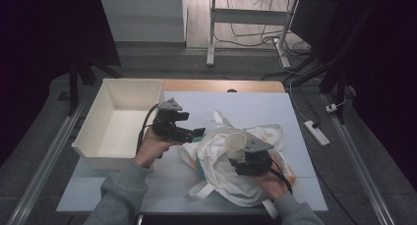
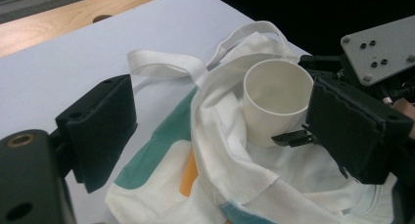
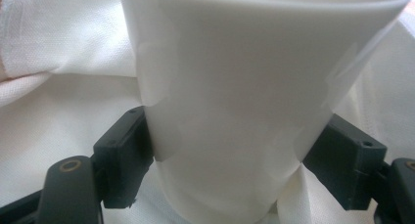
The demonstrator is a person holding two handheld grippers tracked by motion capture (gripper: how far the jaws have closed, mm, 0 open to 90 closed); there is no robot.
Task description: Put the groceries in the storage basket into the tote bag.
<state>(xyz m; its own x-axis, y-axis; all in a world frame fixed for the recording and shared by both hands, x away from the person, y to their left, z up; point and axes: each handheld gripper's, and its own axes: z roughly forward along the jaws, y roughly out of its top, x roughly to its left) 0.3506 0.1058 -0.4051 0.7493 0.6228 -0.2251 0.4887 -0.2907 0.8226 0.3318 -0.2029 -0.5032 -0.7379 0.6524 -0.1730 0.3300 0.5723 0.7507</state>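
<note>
While the right gripper (image 1: 244, 156) pinched the white cup (image 1: 236, 144) between both pads, the cup stood upright on the crumpled white tote bag (image 1: 221, 173) near the front right corner of the worktop (image 1: 255, 107). In the right gripper view the pads pressed on the cup (image 3: 254, 101) wall low down, and the wall looked slightly dented at each contact. The left gripper (image 1: 189, 129) hovered with its jaws spread and nothing between them, just beside the bag's left edge; the white bin (image 1: 118, 122) sat at the left edge of the worktop.

Risks, as judged from this state:
- Excess squeeze could buckle the thin wall and let the cup slip or pop out.
- A low grip could let the cup tip as it is lifted.
- Loose cloth or a strap (image 2: 166, 62) could catch on a jaw and drag the bag along.

The cup's base was hidden by folds of cloth, so whether it stood inside the bag's mouth or merely on top could not be settled. The bag's front edge was covered by the right hand.
</note>
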